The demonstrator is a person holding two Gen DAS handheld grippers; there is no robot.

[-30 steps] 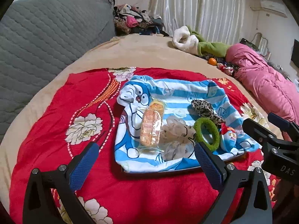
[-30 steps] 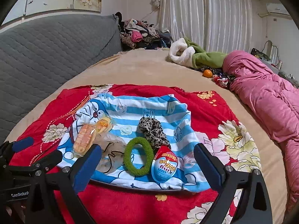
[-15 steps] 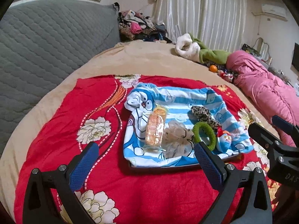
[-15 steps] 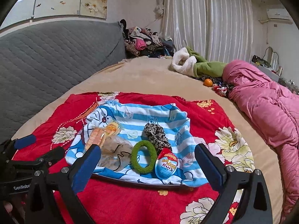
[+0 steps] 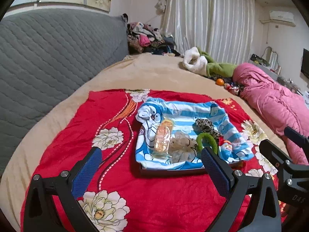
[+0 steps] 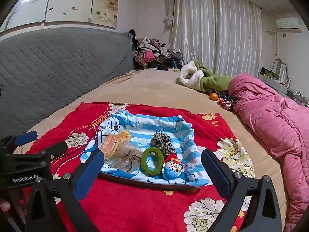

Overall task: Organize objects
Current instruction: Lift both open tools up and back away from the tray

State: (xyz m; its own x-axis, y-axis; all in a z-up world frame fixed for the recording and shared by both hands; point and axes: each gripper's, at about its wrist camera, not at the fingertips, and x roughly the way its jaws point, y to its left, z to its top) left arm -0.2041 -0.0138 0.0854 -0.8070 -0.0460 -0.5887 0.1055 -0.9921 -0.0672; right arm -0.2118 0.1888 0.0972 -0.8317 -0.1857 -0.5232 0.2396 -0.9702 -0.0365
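Right wrist view — both grippers, left [image 6: 29, 143] and right [image 6: 152, 172], hover level, apparently empty, jaws spread, before the tray [image 6: 146, 184].

Tray [image 6: 146, 183] mostly hidden under striped cloth [image 6: 154, 127], egg toy [image 5: 227, 149] partly behind left tongs [image 5: 152, 162]

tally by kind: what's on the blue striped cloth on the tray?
Hair scrunchies: 2, green one and leopard-print one
Clear snack packets: 2, orange one and pale one
Chocolate egg: 1
Total: 5
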